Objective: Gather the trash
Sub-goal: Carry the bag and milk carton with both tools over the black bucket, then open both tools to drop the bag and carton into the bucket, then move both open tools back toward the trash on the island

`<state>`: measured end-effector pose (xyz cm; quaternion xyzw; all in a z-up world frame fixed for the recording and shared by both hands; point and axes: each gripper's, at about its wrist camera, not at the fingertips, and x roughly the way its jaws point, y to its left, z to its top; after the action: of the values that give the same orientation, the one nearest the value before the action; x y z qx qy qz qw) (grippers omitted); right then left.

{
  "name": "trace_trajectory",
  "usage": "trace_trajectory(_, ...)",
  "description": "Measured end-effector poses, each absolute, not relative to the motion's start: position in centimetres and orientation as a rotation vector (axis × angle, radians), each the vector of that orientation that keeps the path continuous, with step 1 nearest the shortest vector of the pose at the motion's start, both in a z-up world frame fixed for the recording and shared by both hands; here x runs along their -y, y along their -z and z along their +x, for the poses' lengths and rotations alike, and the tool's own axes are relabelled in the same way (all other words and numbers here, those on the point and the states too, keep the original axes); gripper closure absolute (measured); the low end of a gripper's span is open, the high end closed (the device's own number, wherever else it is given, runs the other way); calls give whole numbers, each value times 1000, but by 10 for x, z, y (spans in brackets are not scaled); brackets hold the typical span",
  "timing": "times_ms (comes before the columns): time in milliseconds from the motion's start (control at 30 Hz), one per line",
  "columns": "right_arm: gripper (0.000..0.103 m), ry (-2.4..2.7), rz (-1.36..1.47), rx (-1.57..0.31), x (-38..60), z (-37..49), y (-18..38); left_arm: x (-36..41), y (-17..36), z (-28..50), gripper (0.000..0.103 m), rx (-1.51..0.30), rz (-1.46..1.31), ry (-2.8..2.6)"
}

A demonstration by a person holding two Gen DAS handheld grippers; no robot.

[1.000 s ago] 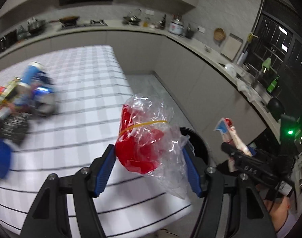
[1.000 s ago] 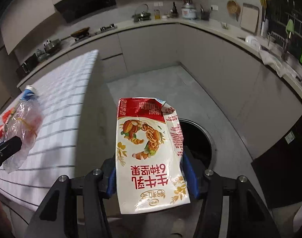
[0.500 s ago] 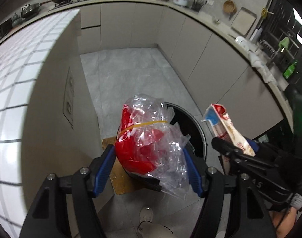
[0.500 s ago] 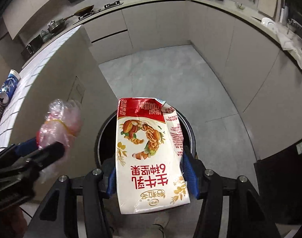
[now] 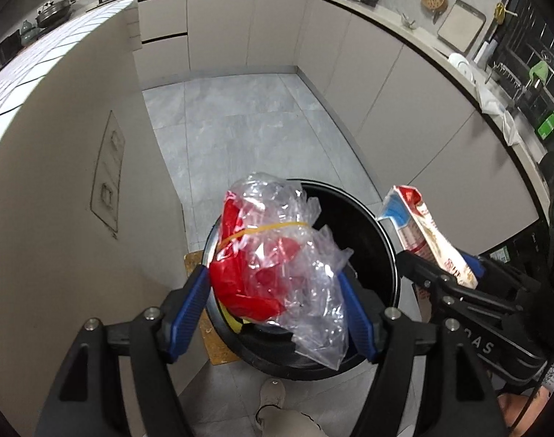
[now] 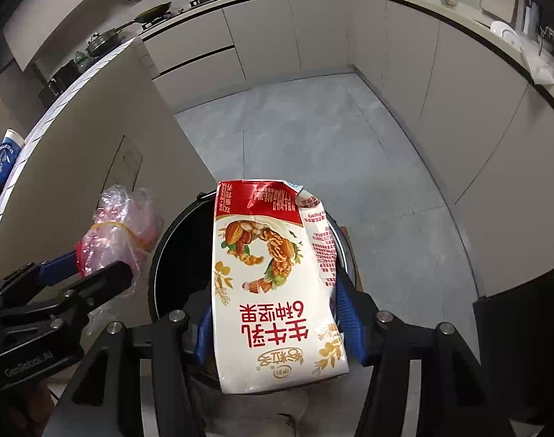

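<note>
A black round trash bin point(image 5: 364, 240) stands on the floor beside the island. My left gripper point(image 5: 273, 276) hangs over the bin's left half with a crumpled clear plastic bag point(image 5: 269, 255) between its blue pads. The bag holds red scraps and has a yellow rubber band around it. The jaws are opening, and both pads still touch the bag. My right gripper point(image 6: 275, 291) is shut on a red-and-white milk carton point(image 6: 262, 218) above the bin point(image 6: 182, 255). In the right wrist view, the left gripper point(image 6: 102, 266) and the bag point(image 6: 120, 225) sit at the left. The left wrist view shows the carton point(image 5: 428, 233) at the right.
The island's beige side wall point(image 5: 58, 182) rises close on the left, with its white tiled top point(image 5: 29, 73) above. A brown board point(image 5: 211, 338) lies under the bin. A person's shoe point(image 5: 271, 393) is just below the bin. Grey cabinets point(image 5: 422, 116) line the right.
Both grippers have swung off the tiled table, sunk and tilted down over the bin, each carrying its piece. The trash pile on the table has left the left wrist view.
</note>
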<state>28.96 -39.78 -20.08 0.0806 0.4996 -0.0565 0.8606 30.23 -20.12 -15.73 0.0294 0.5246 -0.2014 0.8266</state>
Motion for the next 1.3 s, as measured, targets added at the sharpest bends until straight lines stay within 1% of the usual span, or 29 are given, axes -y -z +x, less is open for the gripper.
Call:
trace_trajectory(133,44,115,161,-1036,396,294,198,213,157,305,32,-1109,74,441)
trace_trajectory(233,44,103,176,-1039,397,294,199,217,157,308,29,-1125,79,434)
trace_trajectory(333,35,124,188,-1038,404,288,201,225,157,314,28,-1151,76,423)
trace_trajectory(433,35,131,208,-1012,409,288,194,226,156,316,24,-1157,86,419)
trace_trajectory(533,35,139,212,-998,409,288,188,227,150,316,24,-1135,79,416)
trace_trajectory(933,35,130,214,-968,392,283,167,187,76,308,24,-990,-14,434)
trace_trajectory(1300,35,114,191,-892,335,277,116,114,27,301,24,-884,-32,409)
